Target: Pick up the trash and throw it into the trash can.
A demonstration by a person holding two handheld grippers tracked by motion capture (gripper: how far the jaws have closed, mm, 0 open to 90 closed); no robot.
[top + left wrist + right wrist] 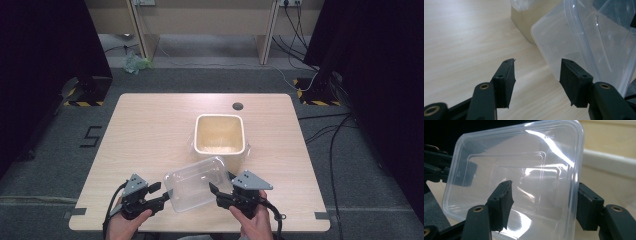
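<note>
A pale wooden table [150, 125] stood on grey carpet. Right of its centre sat a cream square bin [220, 135], open at the top. Just near of the bin, a clear plastic container [197, 184] was held tilted above the table's near edge, between the two grippers.

The right gripper [218, 192], in the person's right hand [255, 220], gripped the container's right wall: in the right gripper view one jaw sat inside the container [519, 185] and the other pressed its outer side.

The left gripper [161, 194], in the left hand [127, 225], met the container's left edge. In the left gripper view its jaws stood narrowed, the right one against the container [574, 42]; whether the left one touched anything could not be told.
</note>
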